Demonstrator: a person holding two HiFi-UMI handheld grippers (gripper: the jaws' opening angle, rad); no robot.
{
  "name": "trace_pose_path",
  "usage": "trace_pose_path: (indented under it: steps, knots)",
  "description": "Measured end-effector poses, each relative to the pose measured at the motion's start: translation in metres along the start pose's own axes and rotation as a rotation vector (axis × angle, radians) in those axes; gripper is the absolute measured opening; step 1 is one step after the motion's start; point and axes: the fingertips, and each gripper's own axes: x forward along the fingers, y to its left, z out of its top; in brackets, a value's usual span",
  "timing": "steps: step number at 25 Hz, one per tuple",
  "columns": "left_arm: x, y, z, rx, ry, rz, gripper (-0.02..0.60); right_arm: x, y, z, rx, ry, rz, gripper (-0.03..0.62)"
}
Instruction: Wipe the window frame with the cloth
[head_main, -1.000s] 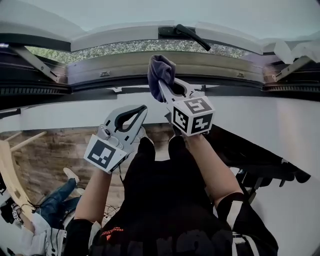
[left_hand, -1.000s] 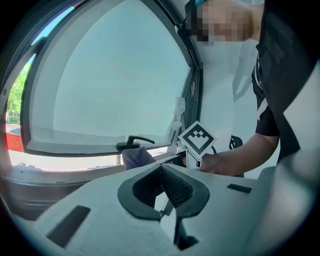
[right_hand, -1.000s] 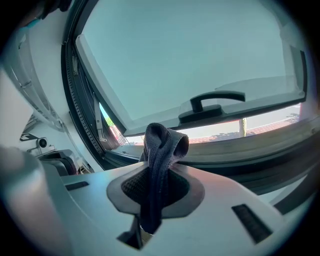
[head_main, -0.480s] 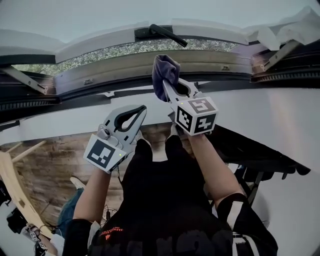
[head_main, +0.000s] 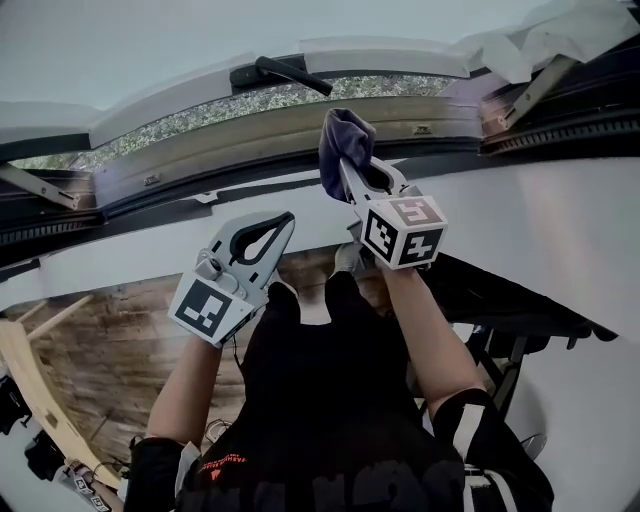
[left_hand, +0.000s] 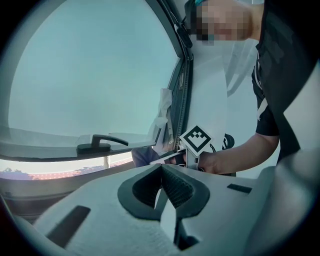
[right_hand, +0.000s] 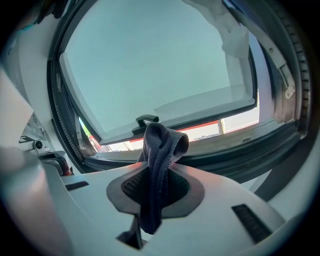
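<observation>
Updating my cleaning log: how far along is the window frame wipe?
Done: the cloth is clamped in the right hand-held gripper. In hand: it is raised to the window frame; contact is unclear. To do: the wiping itself; no cleaned stretch shows. The left hand-held gripper is shut and empty.

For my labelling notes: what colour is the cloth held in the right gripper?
Dark blue-purple cloth, plain; clearest in the right gripper view.
</observation>
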Motion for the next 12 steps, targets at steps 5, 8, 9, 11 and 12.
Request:
trace_pose_path:
  steps: [5, 8, 9, 11, 12]
  knots:
    - [0.020, -0.011, 0.004, 0.011, 0.008, -0.027, 0.020, -0.018, -0.034, 0.005, 0.022, -0.020, -0.048, 0.043]
    - [0.031, -0.019, 0.007, 0.017, 0.010, -0.043, 0.020, -0.030, -0.057, 0.006, 0.041, -0.033, -0.087, 0.043]
    - [0.034, -0.021, 0.008, 0.020, 0.011, -0.047, 0.020, -0.034, -0.065, 0.007, 0.049, -0.037, -0.101, 0.043]
    - [0.040, -0.026, 0.011, 0.029, 0.011, -0.056, 0.019, -0.043, -0.080, 0.008, 0.061, -0.046, -0.124, 0.043]
    - [0.042, -0.028, 0.012, 0.032, 0.011, -0.059, 0.020, -0.047, -0.087, 0.009, 0.066, -0.050, -0.134, 0.043]
